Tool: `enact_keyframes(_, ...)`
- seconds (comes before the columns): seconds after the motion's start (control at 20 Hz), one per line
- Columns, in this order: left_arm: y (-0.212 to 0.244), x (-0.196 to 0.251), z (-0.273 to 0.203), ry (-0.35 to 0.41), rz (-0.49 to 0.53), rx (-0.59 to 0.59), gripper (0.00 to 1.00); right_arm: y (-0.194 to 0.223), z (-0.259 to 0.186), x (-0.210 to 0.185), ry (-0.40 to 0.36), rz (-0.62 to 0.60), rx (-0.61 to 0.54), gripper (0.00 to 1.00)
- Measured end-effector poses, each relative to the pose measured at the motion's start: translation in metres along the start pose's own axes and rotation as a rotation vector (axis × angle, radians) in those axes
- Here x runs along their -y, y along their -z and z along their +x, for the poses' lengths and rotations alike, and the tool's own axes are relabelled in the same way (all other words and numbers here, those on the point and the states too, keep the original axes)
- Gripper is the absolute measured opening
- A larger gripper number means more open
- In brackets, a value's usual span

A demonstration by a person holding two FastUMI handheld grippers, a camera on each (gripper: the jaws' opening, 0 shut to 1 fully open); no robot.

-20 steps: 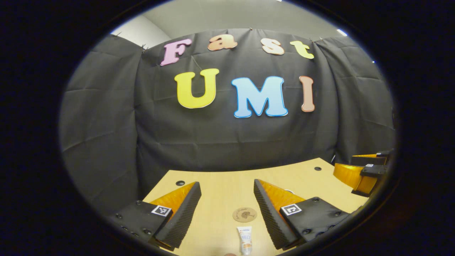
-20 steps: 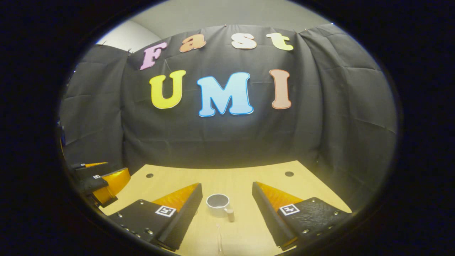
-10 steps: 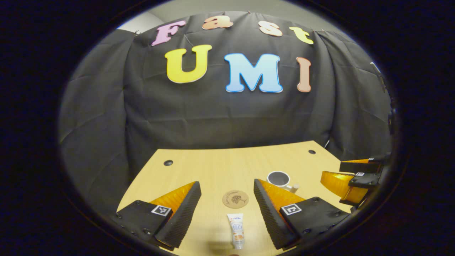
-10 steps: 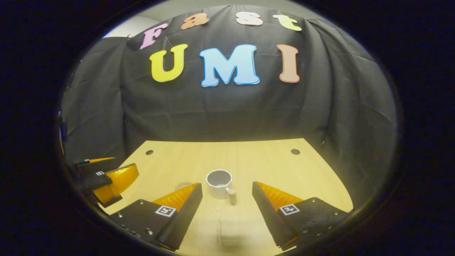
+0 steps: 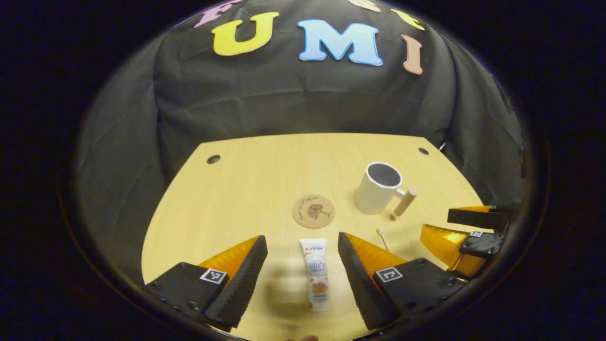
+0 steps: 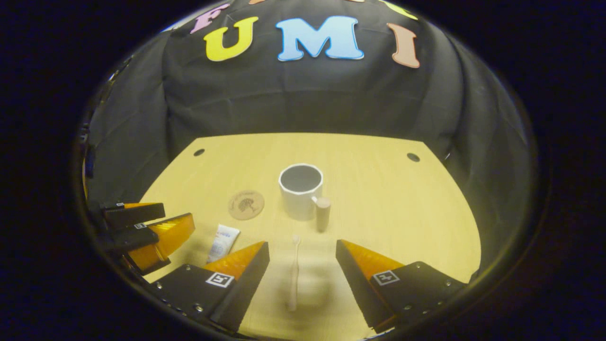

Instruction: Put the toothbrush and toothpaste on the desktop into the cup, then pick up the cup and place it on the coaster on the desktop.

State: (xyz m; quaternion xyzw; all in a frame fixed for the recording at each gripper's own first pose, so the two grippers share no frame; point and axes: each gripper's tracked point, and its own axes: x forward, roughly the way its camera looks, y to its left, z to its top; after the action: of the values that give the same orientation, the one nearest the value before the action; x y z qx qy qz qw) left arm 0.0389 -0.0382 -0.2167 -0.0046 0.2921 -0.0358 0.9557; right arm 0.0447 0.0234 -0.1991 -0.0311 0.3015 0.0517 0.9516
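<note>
I have both grippers spread wide and empty above the wooden surface (image 6: 378,189), and I take the white cup (image 6: 300,189) as my landmark. It stands upright and empty, its wooden handle (image 6: 323,213) on the side facing me.

The toothbrush (image 6: 294,272) lies flat on the near side of the cup, just short of that handle. Its bristle end points toward the cup and its long axis runs almost straight along the line of my right gripper (image 6: 303,279), between the two open fingers. So I judge the right gripper to be the nearer one for it. The fingers would close across the thin shaft, which leaves little to catch.

The toothpaste tube (image 5: 316,272) lies near the cup's left side as I face it, closer to me than the round cork coaster (image 5: 313,211), which sits beside the cup. The tube's flat crimped end points toward the coaster, the cap end toward me, and its length falls centred between the fingers of my left gripper (image 5: 303,279). From the right gripper view that left gripper (image 6: 142,232) hangs just beside the tube
</note>
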Motion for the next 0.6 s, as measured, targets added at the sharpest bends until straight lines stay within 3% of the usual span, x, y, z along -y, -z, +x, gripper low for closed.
enact_keyframes(0.25,0.052,0.009,0.031,0.019,0.007,-0.142,0.98,0.039,0.026,-0.001,0.000,0.009,-0.149,0.93)
enact_keyframes(0.6,0.099,0.011,0.059,0.000,0.005,-0.268,0.98,0.068,0.051,-0.004,0.008,0.015,-0.275,0.93)
